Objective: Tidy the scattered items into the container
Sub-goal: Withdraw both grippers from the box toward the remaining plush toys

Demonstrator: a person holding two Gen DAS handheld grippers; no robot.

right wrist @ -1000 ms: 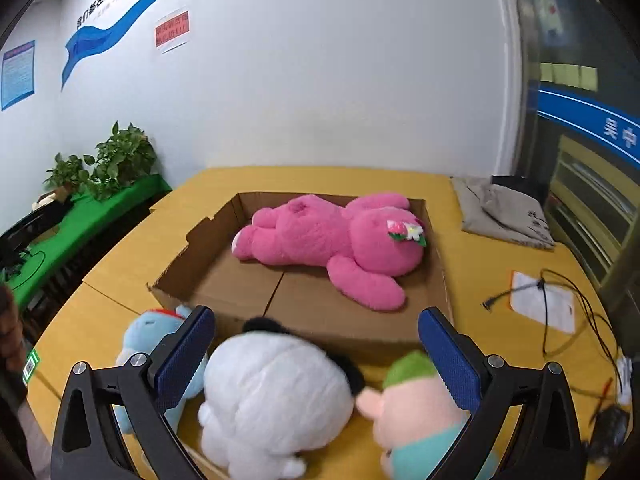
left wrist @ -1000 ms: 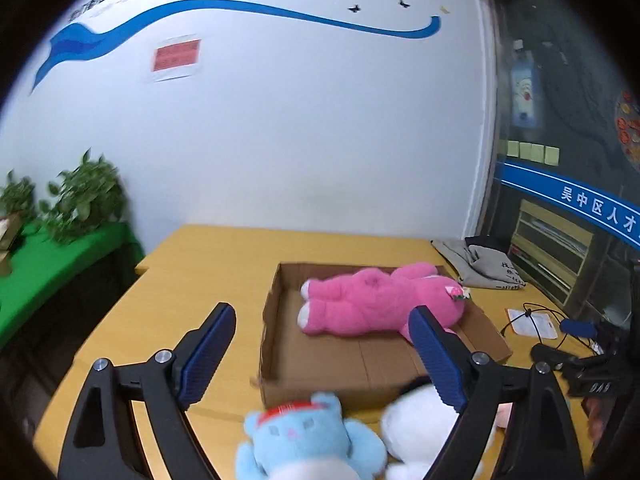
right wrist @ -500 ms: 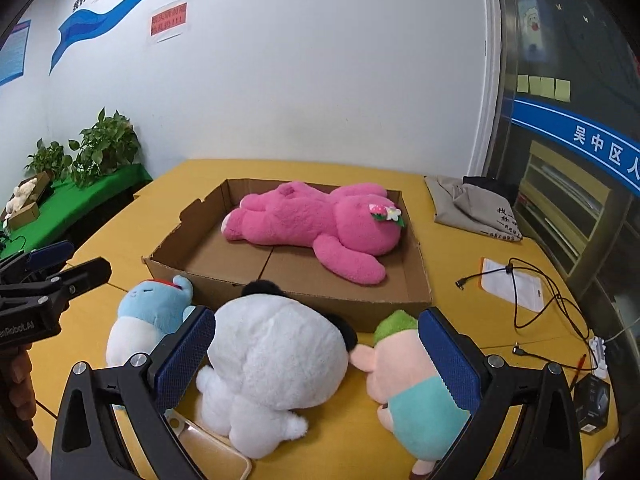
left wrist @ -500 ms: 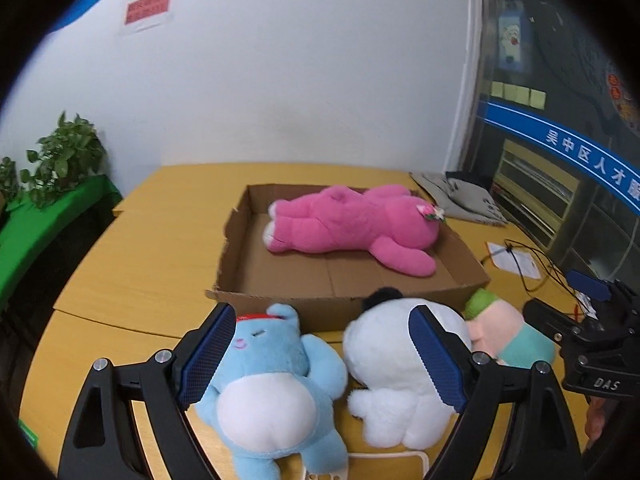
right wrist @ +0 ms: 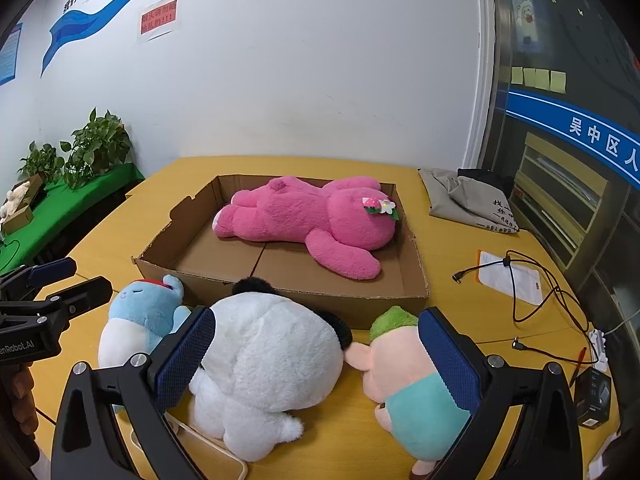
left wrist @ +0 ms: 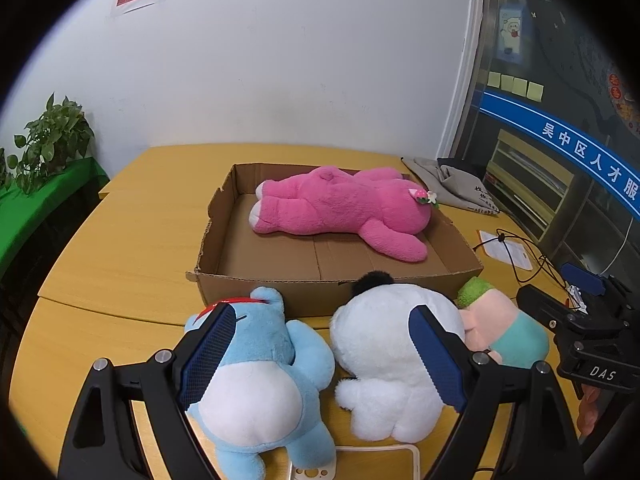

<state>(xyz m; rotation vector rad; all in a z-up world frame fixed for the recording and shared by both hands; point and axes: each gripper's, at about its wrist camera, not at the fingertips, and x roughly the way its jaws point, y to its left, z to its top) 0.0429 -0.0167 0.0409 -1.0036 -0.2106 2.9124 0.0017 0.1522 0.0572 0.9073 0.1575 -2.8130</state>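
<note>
Both claws, left claw (left wrist: pixel 320 350) and right claw (right wrist: pixel 316 354), have pulled back, still spread wide above the plush toys (right wrist: pixel 272 356).

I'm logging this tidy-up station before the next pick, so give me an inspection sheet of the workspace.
Surface: yellow wooden table.
Job's things: pink plush lies inside cardboard box; blue plush, white plush and green-haired doll lie outside, before its near wall.
Clutter: grey bag, paper sheet, small black box.
Grippers: left gripper and right gripper open, holding nothing.
Cables: black cable loose at right.
Surroundings: potted plants, white wall.
</note>
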